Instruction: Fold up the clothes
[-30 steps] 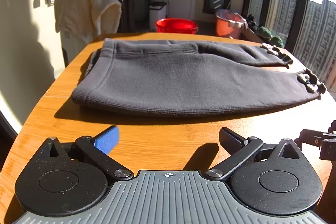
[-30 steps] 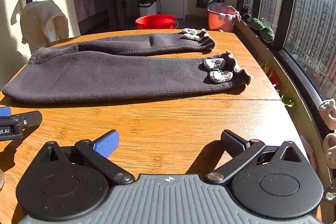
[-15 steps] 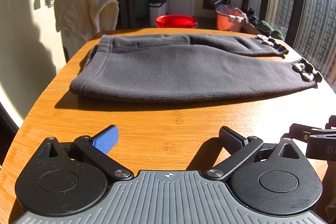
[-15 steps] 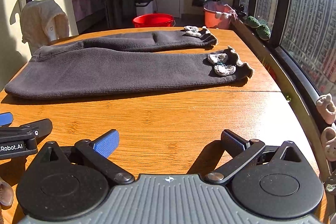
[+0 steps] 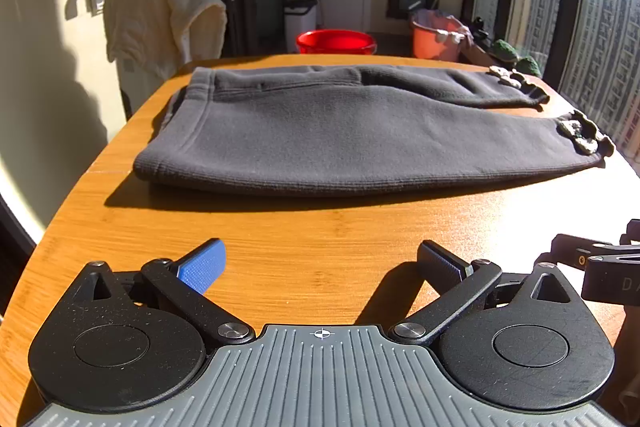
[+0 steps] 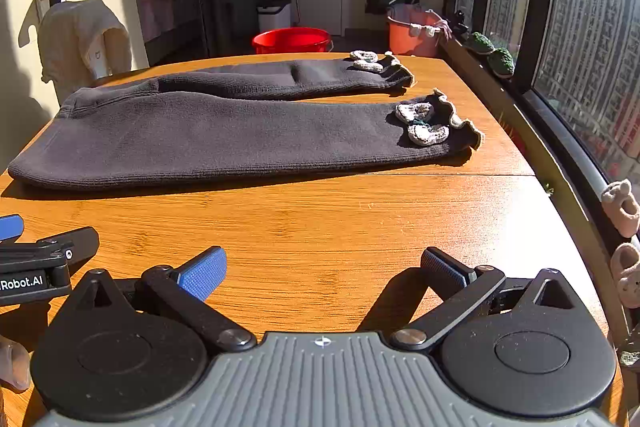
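While spread flat across the far half of the counter, waistband toward the left edge and flower-trimmed cuffs toward the right edge, dark grey trousers lying unfolded, legs side by side. No fold begun, judging by that. Left hand-held gripper wide apart, empty, well short of the cloth; right hand-held gripper likewise wide and empty. Everything left: legs together, then halving.
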